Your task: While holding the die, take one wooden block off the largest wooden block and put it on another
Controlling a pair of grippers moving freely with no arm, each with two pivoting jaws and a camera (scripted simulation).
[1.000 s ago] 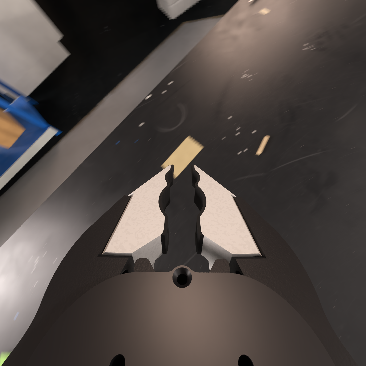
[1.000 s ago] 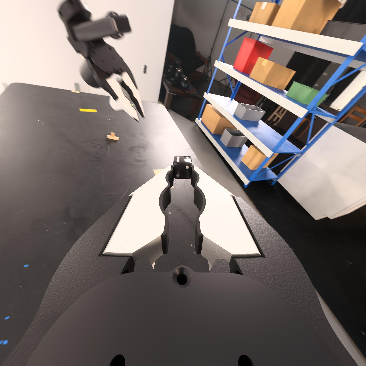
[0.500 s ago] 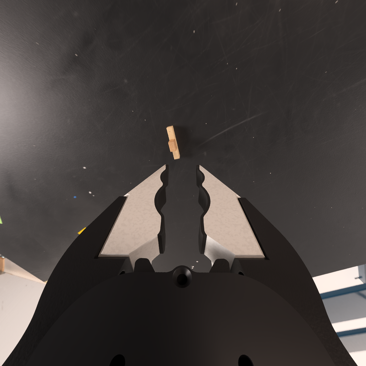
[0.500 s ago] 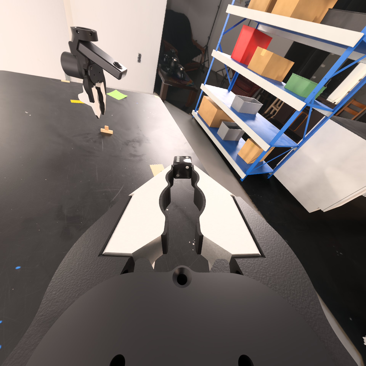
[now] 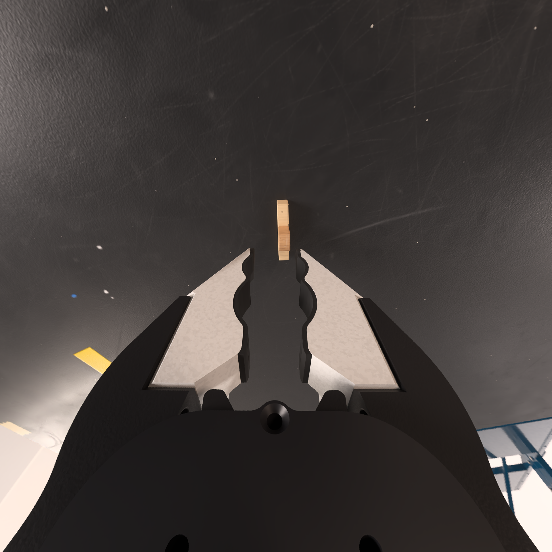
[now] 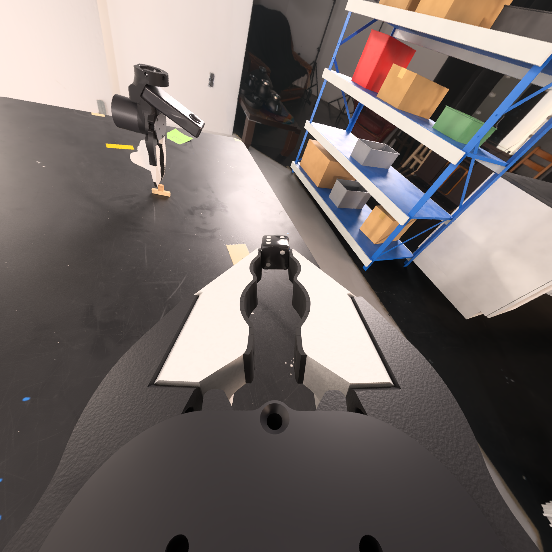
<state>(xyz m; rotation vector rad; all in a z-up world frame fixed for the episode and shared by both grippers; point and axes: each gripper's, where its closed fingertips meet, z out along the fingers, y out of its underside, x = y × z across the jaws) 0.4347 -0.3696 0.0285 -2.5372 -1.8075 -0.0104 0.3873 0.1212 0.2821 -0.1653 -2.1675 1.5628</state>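
Observation:
A long pale wooden block (image 5: 282,215) lies flat on the black table (image 5: 388,149), with a small darker wooden block (image 5: 283,239) on its middle. My left gripper (image 5: 274,252) is open and points down just above them; the near end of the long block shows between the fingertips. In the right wrist view the left gripper (image 6: 158,179) hovers right over the small block (image 6: 161,187) on the long block (image 6: 161,194). My right gripper (image 6: 274,257) is shut on a black die (image 6: 274,252) with white pips, held above the table.
A blue shelving rack (image 6: 388,191) with cardboard, red, grey and green boxes stands right of the table. A white panel (image 6: 493,254) leans beside it. Yellow tape (image 6: 119,146), a green sheet (image 6: 178,137) and tan tape (image 6: 237,251) lie on the table.
My left gripper has swung to point down, moved over the wooden blocks and come down close to them, opening slightly wider. My right gripper keeps the die and has barely moved.

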